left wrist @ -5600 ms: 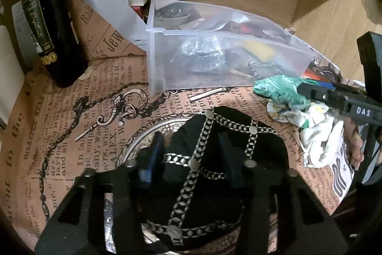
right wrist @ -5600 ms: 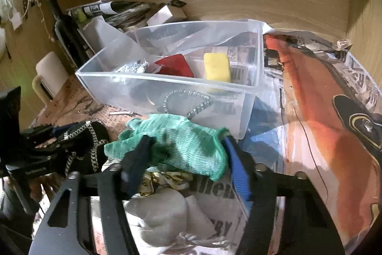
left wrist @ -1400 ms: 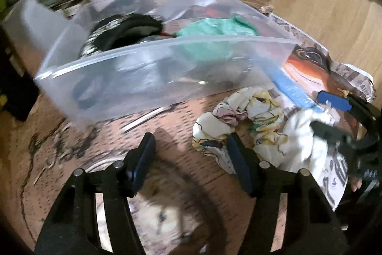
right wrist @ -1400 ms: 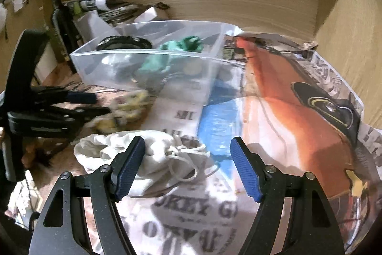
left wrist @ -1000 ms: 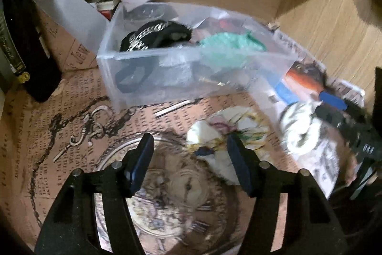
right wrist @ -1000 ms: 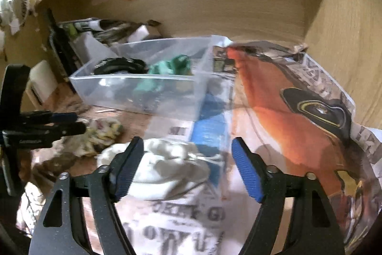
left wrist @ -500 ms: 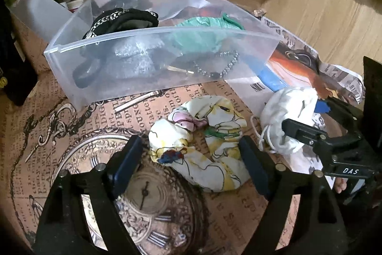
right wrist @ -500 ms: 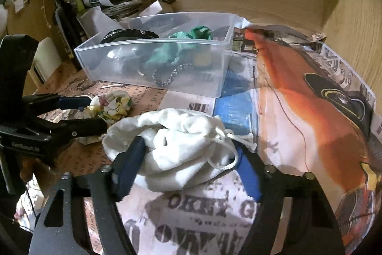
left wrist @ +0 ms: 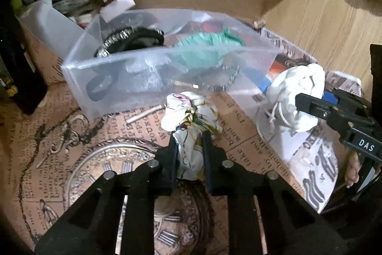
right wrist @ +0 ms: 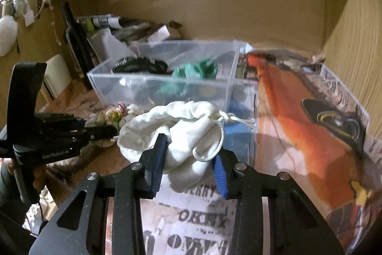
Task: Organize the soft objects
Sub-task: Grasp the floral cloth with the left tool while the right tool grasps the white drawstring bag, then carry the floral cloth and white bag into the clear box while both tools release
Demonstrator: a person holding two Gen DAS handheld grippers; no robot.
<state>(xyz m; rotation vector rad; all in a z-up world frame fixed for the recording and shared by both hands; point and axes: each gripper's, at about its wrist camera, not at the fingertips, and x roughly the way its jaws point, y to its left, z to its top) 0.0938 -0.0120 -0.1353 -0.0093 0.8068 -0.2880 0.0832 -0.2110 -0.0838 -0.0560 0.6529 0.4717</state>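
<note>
Clear glossy plastic bin (left wrist: 148, 85); soft printed cloth scrunchie (left wrist: 191, 116); creased matt white cloth pouch (right wrist: 181, 128); printed paper (left wrist: 71, 149) lining smooth wooden shelf (right wrist: 262, 11).

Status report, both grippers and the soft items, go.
Left gripper shut on floral scrunchie. Right gripper closing on white drawstring pouch. Clear bin just ahead, already holding green cloth. Nothing in the way.

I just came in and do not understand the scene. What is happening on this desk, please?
A person is tidying soft things with a gripper in each hand. The left gripper is shut on a flowered scrunchie. The right gripper is closing around a white drawstring pouch, which sits between its pads. Both things are still outside the clear plastic box, which already holds a green cloth and a black chain-trimmed piece.
</note>
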